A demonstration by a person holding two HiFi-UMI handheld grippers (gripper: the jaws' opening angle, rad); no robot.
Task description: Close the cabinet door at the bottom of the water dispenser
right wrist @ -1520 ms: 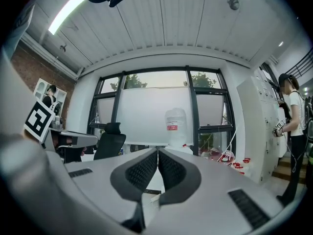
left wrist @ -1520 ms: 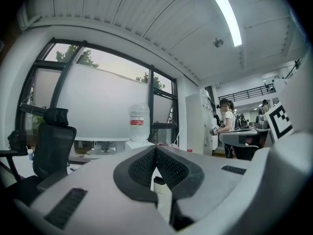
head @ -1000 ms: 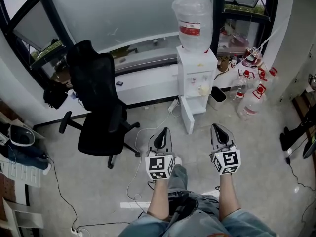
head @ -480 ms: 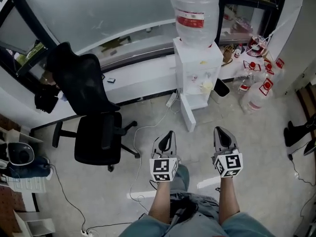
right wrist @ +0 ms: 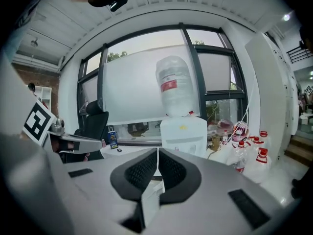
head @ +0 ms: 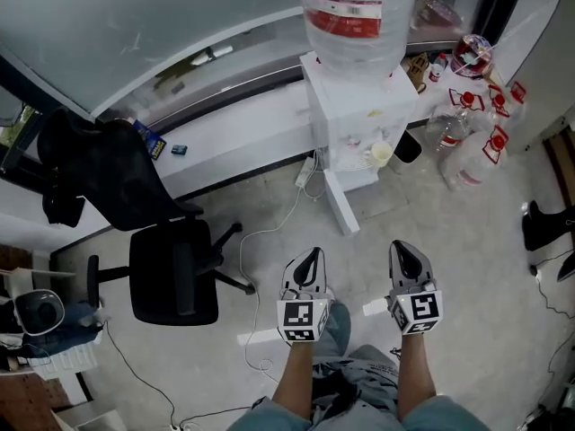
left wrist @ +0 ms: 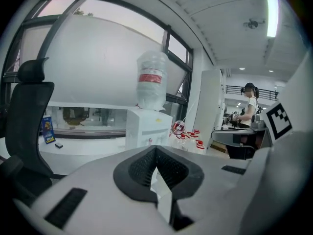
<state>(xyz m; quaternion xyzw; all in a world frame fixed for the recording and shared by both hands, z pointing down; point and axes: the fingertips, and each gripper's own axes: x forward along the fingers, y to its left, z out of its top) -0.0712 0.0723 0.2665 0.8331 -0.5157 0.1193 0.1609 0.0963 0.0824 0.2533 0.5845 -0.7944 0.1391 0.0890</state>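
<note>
The white water dispenser (head: 359, 106) stands at the top centre of the head view, with a clear bottle (head: 353, 16) on it. Its bottom cabinet door (head: 340, 203) hangs open, swung out over the floor toward me. My left gripper (head: 311, 257) and right gripper (head: 403, 248) are held side by side, well short of the door, both shut and holding nothing. In the left gripper view the dispenser (left wrist: 146, 126) shows beyond the left gripper (left wrist: 156, 151). The right gripper (right wrist: 157, 153) points at the dispenser (right wrist: 183, 133) too.
A black office chair (head: 171, 272) stands at the left, with cables (head: 260, 241) trailing over the floor. Several red-capped water bottles (head: 476, 142) crowd the right of the dispenser. A white ledge (head: 234, 133) runs behind. A person (left wrist: 252, 102) stands far off.
I have come closer to the dispenser, which now sits larger and higher in the head view. Both grippers have moved forward and lower together. Their jaws stay shut.
</note>
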